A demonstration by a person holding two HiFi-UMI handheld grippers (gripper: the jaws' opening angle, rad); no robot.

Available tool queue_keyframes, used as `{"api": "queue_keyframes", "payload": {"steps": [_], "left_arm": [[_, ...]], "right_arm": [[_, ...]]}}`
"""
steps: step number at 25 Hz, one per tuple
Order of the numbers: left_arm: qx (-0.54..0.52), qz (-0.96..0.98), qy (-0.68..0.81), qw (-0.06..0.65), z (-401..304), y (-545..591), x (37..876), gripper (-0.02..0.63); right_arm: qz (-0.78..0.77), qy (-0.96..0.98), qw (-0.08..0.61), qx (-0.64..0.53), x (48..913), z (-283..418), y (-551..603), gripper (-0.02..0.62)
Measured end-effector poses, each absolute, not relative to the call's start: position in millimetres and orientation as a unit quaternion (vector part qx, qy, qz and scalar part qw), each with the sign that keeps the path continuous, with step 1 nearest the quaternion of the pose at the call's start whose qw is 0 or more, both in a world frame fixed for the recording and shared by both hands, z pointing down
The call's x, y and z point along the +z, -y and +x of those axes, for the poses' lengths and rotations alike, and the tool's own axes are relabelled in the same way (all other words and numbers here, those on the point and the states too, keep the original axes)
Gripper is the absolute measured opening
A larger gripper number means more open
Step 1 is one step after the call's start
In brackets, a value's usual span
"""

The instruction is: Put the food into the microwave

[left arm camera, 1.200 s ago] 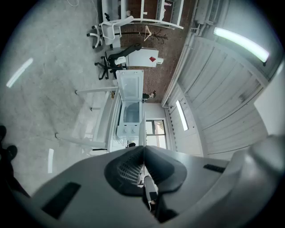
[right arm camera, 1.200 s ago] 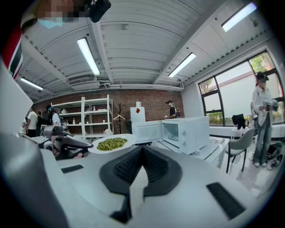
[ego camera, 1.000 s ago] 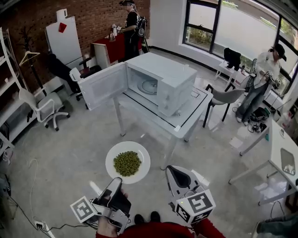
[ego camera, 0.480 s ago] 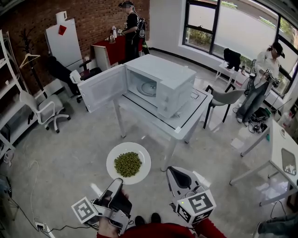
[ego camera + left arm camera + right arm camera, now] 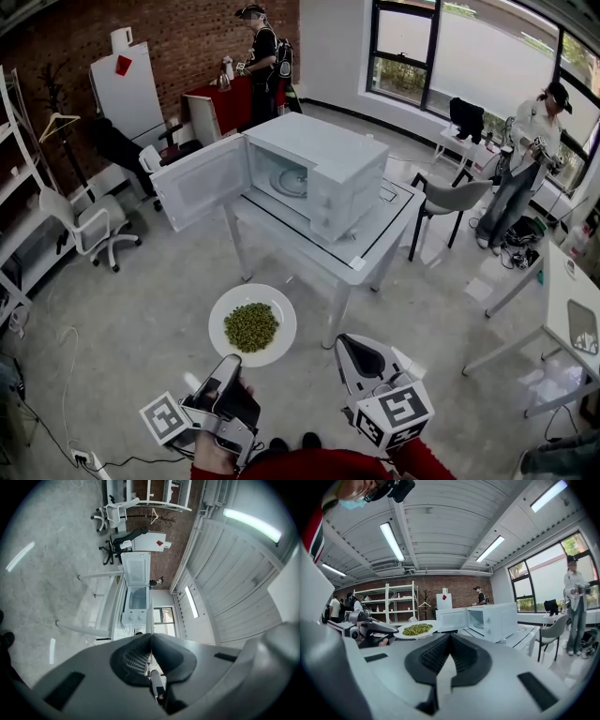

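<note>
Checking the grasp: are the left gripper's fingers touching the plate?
Touching. The left gripper view shows the plate clamped edge-on between the closed fingers of the left gripper.

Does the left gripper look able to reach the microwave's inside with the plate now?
Not yet, probably: the left gripper holds the plate well short of the microwave. Its door stands open; nothing blocks.

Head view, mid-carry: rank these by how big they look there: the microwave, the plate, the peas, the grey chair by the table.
1. microwave, door open: clearly largest.
2. plate and grey chair: about alike. The plate is nearer the camera, so I won't rank them.
3. peas: smallest.
</note>
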State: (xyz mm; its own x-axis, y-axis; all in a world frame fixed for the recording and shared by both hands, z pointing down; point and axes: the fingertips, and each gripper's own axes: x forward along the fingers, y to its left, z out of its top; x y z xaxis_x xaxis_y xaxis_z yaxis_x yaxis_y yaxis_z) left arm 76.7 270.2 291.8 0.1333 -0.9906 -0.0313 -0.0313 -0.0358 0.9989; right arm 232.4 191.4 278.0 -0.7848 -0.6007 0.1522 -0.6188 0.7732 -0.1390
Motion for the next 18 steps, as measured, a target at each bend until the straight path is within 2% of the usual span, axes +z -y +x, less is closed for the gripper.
{"api": "queue_keyframes", "payload": {"steps": [10, 18], "left_arm": [[-0.468, 0.549, 0.476, 0.503, 74, -252, 285, 0.017], [-0.463, 0.553, 0.477, 0.502, 39, -215, 287, 0.017]], "right_arm": [[0.327, 0.939, 0.050, 0.095, 278, 241, -175, 0.014], [0.329, 0.938, 0.048, 0.099, 282, 207, -140, 0.014]]}}
